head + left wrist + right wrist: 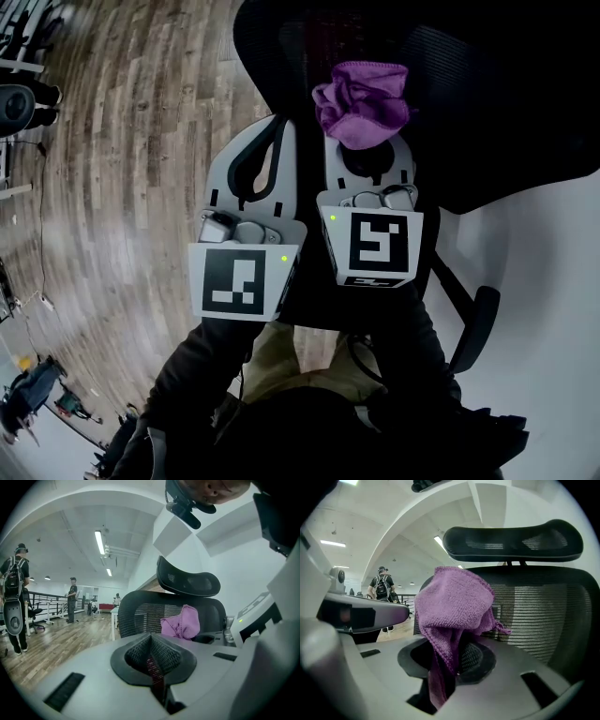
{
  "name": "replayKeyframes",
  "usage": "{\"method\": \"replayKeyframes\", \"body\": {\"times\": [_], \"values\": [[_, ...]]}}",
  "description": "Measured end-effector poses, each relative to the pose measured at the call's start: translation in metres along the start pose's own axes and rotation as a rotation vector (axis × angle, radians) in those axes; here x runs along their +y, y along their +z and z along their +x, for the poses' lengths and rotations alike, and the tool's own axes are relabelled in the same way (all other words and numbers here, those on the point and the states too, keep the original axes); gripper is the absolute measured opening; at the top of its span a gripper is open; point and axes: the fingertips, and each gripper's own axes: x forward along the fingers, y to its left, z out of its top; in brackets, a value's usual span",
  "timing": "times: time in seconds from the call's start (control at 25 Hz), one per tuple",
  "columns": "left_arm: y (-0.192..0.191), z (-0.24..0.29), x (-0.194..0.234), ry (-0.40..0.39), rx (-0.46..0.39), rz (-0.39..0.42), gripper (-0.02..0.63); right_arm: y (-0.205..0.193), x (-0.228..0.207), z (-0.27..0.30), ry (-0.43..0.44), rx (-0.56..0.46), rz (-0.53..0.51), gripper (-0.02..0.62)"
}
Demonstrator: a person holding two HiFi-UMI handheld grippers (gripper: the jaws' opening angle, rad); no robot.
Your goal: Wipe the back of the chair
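Straight ahead of the right gripper [450, 667] stands the mesh chair back [543, 616], its broad face towards the jaws and its width running left-right across them. The right gripper is clamped on the bunched purple cloth [452, 602], which sits near the mesh, contact unconfirmed. The left gripper [152, 656], just beside it to the left, is closed on nothing, so the right looks better placed. Count: one chair, one cloth, two grippers.

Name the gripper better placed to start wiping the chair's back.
Right. The right gripper is shut on the crumpled purple terry cloth and faces the black mesh chair back. The left gripper is shut on nothing.
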Motion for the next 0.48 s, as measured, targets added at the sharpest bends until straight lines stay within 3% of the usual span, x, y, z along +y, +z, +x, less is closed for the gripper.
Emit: {"method": "replayKeyframes", "body": {"times": [0.48], "values": [[-0.002,0.014,-0.027,-0.037,0.011,0.007,0.009,-0.002,-0.029,-0.015,-0.03,-0.001,0.01,0.091]]}}
